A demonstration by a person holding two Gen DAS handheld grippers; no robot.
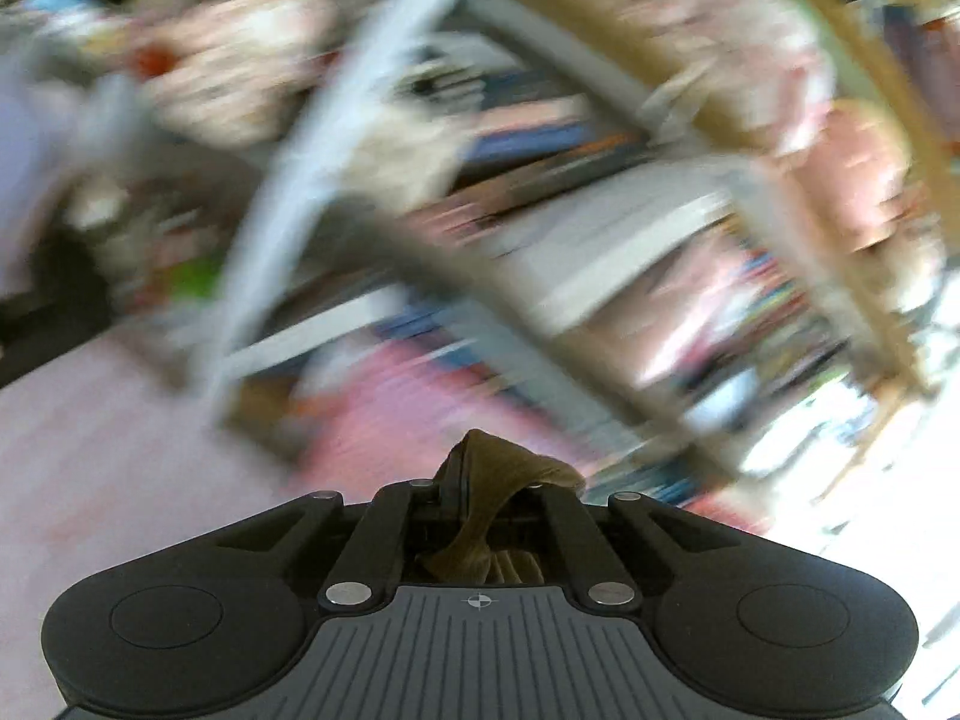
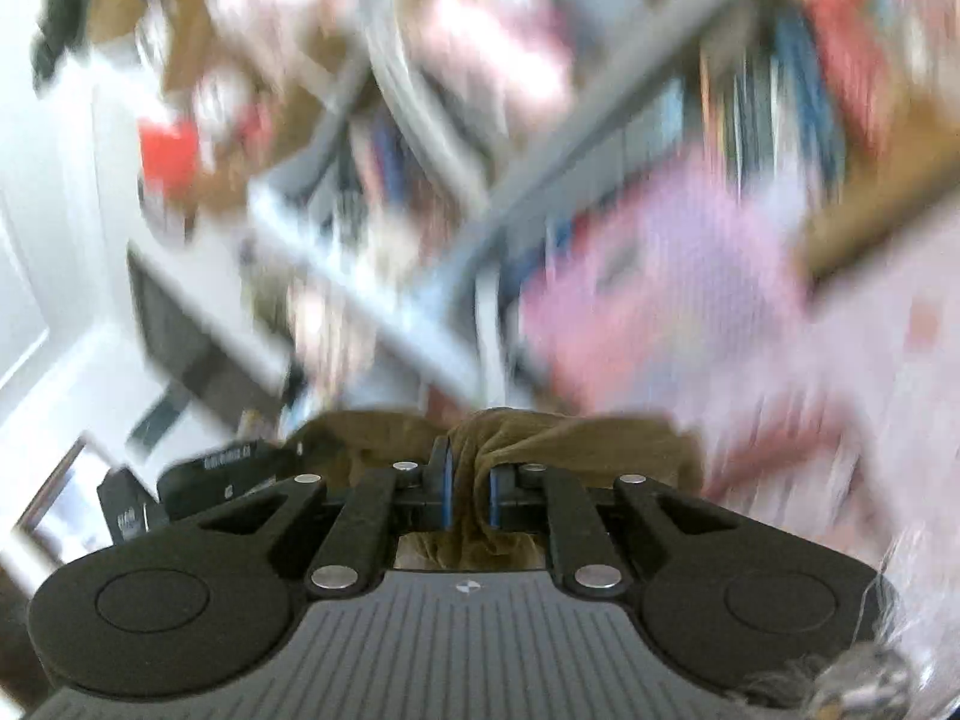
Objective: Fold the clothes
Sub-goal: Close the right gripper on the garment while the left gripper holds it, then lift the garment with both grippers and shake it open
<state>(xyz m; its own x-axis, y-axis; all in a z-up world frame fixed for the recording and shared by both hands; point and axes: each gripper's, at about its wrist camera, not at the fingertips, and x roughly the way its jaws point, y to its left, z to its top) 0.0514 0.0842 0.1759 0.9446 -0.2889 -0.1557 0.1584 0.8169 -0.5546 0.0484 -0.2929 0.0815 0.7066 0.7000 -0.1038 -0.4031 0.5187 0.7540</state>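
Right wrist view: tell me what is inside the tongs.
The right tongs are shut on a fold of olive-brown cloth, which bunches over the tips. The pinched fold hides part of the blue pads. The background is blurred.

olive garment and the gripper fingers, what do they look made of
The olive garment looks like a soft, thin knit or jersey, matte: it bunches into limp folds between the fingers. The right gripper fingers look like matte black moulded plastic with blue pads, perhaps rubber. The left gripper shows the same black plastic.
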